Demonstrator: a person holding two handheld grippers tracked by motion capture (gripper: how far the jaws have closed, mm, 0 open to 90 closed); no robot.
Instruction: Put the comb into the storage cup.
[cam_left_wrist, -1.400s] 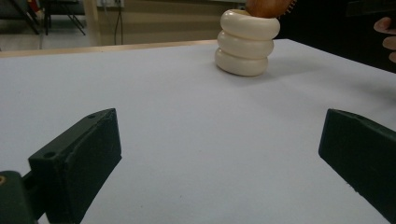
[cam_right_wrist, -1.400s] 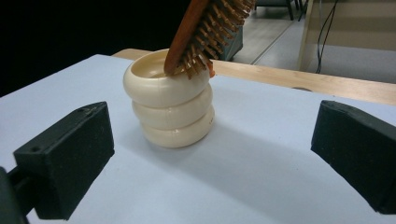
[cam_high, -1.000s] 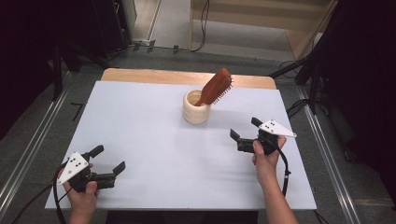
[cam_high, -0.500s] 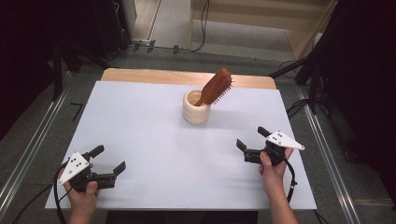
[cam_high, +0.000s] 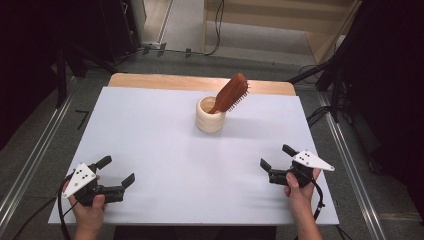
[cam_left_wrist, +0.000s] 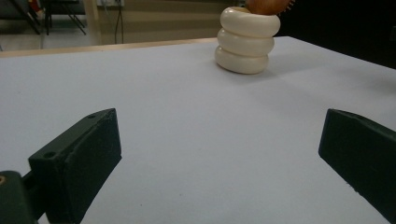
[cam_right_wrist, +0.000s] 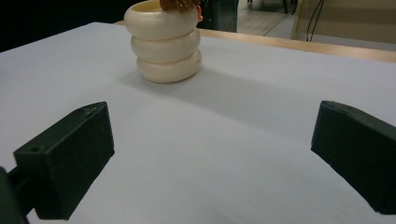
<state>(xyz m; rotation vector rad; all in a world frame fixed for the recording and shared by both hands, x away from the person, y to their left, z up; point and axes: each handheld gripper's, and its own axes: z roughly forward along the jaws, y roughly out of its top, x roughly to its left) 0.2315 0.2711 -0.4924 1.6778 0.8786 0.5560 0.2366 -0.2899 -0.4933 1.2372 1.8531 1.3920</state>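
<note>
A cream ribbed cup (cam_high: 210, 116) stands upright at the far middle of the white table top (cam_high: 150, 130). A brown wooden hairbrush (cam_high: 231, 93) leans out of it to the right, bristles facing right. My left gripper (cam_high: 117, 171) rests low at the near left corner, open, nothing between its jaws. At the near right my right gripper (cam_high: 276, 157) is open and empty too. The cup (cam_left_wrist: 246, 40) stands far ahead in the left gripper view, beyond my open left gripper (cam_left_wrist: 219, 154). In the right gripper view the cup (cam_right_wrist: 163, 41) is ahead and left of my open right gripper (cam_right_wrist: 210, 154).
The white sheet covers a wooden table whose bare far edge (cam_high: 200, 82) shows. Metal rails (cam_high: 30, 165) run along the floor on both sides. Cables and dark stands (cam_high: 330, 80) lie beyond the table's right side.
My right gripper has drawn back from near the cup toward the near right edge of the table and lowered. The left gripper, cup and brush have stayed put.
</note>
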